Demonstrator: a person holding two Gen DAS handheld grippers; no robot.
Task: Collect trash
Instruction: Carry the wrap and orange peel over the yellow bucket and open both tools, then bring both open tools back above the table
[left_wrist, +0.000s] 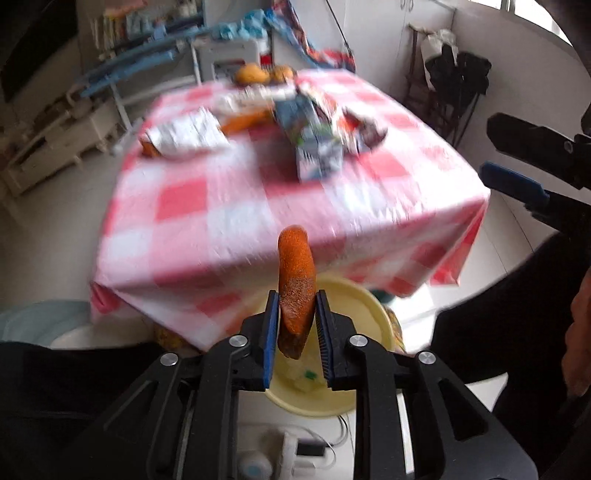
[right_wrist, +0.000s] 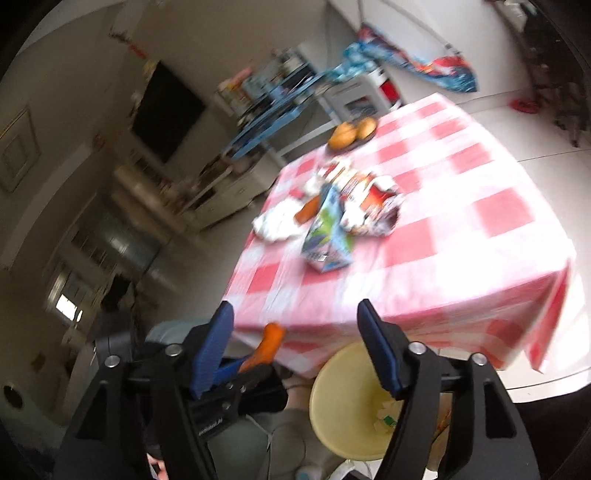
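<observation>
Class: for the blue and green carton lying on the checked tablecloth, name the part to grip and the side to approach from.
Grip the carton across its narrow flat sides near the free end that points toward the table's near edge, coming from above and from that edge. Wrappers crowd its far end, so that end likely gives less room.

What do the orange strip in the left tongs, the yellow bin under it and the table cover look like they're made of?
Orange strip: likely fruit peel, matte and pitted, browned toward its lower end. Yellow bin: probably plastic, with a smooth, evenly coloured, slightly glossy rim. Checked table cover: thin fabric or plastic sheet, draping over the edge; blur hides which.
</observation>
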